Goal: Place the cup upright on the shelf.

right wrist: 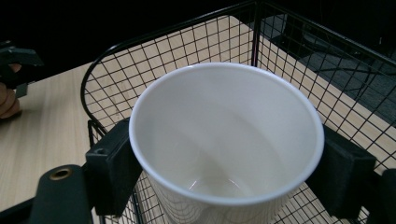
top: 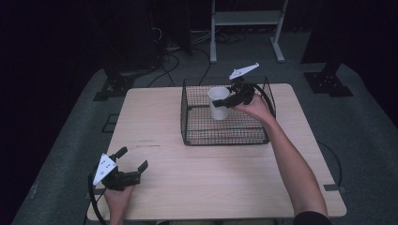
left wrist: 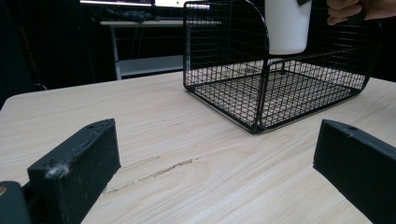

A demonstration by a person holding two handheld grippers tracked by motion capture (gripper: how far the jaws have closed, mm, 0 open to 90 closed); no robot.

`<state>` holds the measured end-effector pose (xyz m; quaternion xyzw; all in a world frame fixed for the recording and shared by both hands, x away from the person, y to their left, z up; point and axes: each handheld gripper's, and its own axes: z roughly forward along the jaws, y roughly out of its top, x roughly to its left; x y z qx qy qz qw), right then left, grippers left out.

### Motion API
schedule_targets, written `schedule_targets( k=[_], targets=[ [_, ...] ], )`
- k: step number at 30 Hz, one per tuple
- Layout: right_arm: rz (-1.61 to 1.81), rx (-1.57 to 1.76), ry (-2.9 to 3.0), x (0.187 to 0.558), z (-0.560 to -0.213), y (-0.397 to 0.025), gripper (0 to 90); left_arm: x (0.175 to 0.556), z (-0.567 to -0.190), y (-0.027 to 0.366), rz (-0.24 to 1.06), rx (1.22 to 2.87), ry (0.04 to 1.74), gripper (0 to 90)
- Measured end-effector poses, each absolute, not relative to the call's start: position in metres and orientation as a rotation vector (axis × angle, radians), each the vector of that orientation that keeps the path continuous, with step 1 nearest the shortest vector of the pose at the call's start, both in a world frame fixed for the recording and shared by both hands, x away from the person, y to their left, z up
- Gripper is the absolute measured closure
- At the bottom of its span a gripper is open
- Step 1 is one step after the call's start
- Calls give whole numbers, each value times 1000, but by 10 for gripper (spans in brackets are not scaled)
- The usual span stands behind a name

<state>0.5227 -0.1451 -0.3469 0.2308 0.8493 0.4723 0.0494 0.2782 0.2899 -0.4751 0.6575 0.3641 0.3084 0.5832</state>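
The white cup (top: 218, 104) is pinched upright by the right claw (top: 220, 102) and held above the floor of the wire basket (top: 225, 136). The placing step is judged in hand; next, a lowering is required, then release. The left claw (top: 133, 158) is held spread over the bench (top: 155, 154).

A rectangular light wooden table (top: 197, 178) with rounded corners stands on a grey carpeted floor (top: 361, 126) in a dim room whose far side falls into darkness. Beyond the table's far edge stands a white metal shelf frame (top: 246, 21), with loose black cables (top: 173, 61) lying on the floor to its left. Black floor-mounted stand bases sit off the table's far left corner (top: 115, 86) and far right corner (top: 327, 82).
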Motion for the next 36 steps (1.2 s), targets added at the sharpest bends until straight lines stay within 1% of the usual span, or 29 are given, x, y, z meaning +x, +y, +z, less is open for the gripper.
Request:
schedule_targets(
  k=[4, 10, 15, 26, 36],
  targets=[
    [1417, 687, 2591, 525, -350, -140, 195, 278, -475, 290, 720, 1533, 848, 0],
    [1384, 624, 2607, 528, -340, -126, 195, 278, -475, 289, 722, 1532, 847, 0],
    [1355, 633, 2638, 535, -343, -120, 195, 278, -475, 290, 722, 1534, 846, 0],
    [1363, 666, 2681, 546, -367, -111, 195, 278, -475, 290, 722, 1532, 838, 0],
    [1260, 740, 2727, 555, -394, -111, 193, 278, -475, 291, 726, 1525, 849, 0]
  ],
)
